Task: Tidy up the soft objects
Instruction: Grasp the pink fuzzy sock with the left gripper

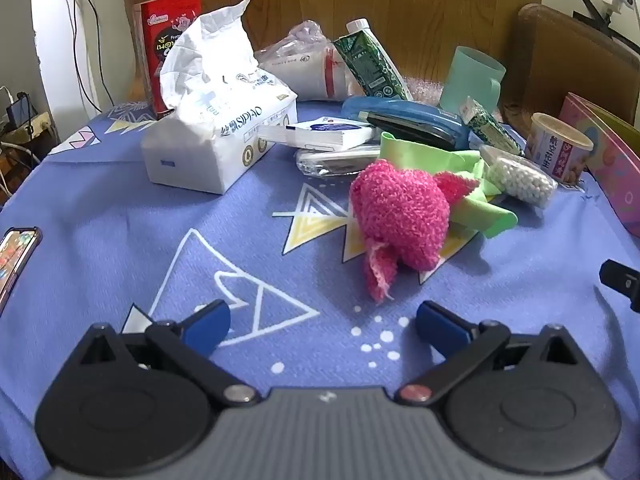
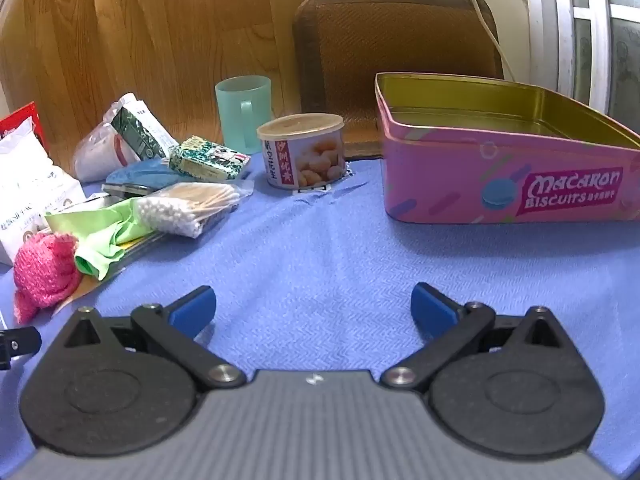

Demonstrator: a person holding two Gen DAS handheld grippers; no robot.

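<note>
Partly hidden green cloth (image 1: 464, 168) behind pink sock (image 1: 400, 216), tissue pack (image 2: 28, 196) cropped, both grippers' jaws apart.

From the left wrist view, the fuzzy sock (image 1: 400, 216) lies at twelve o'clock on the tablecloth (image 1: 120, 208), partly over the folded cloth (image 1: 472, 196) at its two o'clock. The bag of cotton swabs (image 1: 518, 176) rests just beyond that cloth. The tissue pack (image 1: 216, 140) sits at ten o'clock, a carton box (image 1: 168, 48) standing behind it. A phone (image 1: 16, 256) lies at nine o'clock (cut by the edge). From the right wrist view, the biscuit tin (image 2: 508, 176) stands at one o'clock, the snack can (image 2: 302, 152) at twelve, the mug (image 2: 243, 112) behind it.
</note>
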